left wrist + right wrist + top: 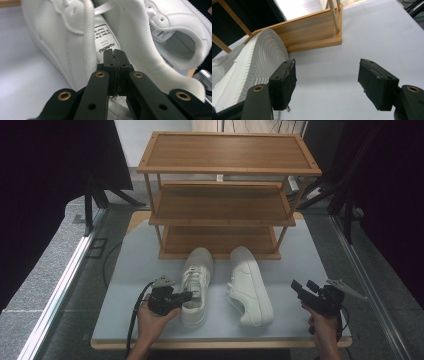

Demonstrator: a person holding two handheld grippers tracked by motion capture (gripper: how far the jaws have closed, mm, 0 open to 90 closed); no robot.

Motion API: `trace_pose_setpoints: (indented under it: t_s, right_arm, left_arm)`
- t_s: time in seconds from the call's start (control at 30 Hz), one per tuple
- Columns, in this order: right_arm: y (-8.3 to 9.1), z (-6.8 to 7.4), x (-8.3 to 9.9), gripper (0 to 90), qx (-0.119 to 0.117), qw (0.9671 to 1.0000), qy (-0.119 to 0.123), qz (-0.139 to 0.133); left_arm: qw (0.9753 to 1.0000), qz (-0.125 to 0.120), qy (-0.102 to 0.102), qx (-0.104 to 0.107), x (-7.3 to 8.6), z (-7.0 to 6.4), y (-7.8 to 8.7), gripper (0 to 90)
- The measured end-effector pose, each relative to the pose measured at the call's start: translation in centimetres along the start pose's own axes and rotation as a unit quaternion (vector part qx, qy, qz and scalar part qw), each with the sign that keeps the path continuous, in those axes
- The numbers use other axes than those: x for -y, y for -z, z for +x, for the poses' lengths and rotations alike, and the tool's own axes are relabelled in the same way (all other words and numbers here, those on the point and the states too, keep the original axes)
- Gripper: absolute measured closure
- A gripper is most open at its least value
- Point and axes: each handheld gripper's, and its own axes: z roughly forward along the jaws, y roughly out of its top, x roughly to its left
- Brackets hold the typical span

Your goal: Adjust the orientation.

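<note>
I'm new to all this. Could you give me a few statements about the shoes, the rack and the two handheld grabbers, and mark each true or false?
1. The left gripper has its fingers closed at the opening of the left shoe. True.
2. The right gripper is clamped on the right shoe. False: its fingers are spread apart and hold nothing.
3. Both shoes sit on the rack's middle shelf. False: they lie on the table in front of the wooden rack.
4. The right shoe is tipped onto its side. True: its ridged sole shows in the right gripper view.
</note>
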Motion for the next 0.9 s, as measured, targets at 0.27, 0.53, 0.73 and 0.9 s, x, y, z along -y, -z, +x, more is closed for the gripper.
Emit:
trace_pose_setpoints:
  t_s: [0.27, 0.53, 0.73, 0.9]
  right_arm:
    - [-0.1, -0.2, -0.1, 31.0, 0.001, 1.0, -0.004, -0.001]
    - [-0.4, 0.0, -0.3, 31.8, -0.011, 0.9999, -0.003, -0.012]
    - [-0.6, 2.1, -0.5, 36.3, -0.035, 0.9986, 0.036, -0.019]
    - [-0.7, 3.8, -0.2, 37.5, -0.052, 0.9961, 0.07, -0.015]
  left_arm:
    - [0.9996, -0.01, 0.026, -0.005, 0.6, 2.3, 1.9, 89.3]
    - [0.9993, -0.031, 0.009, 0.021, 0.5, 1.6, 2.5, 71.5]
    - [0.9942, -0.091, 0.008, 0.057, 0.2, 0.8, 4.9, 62.9]
    - [0.9924, -0.109, 0.006, 0.057, -0.3, 0.6, 5.5, 57.5]
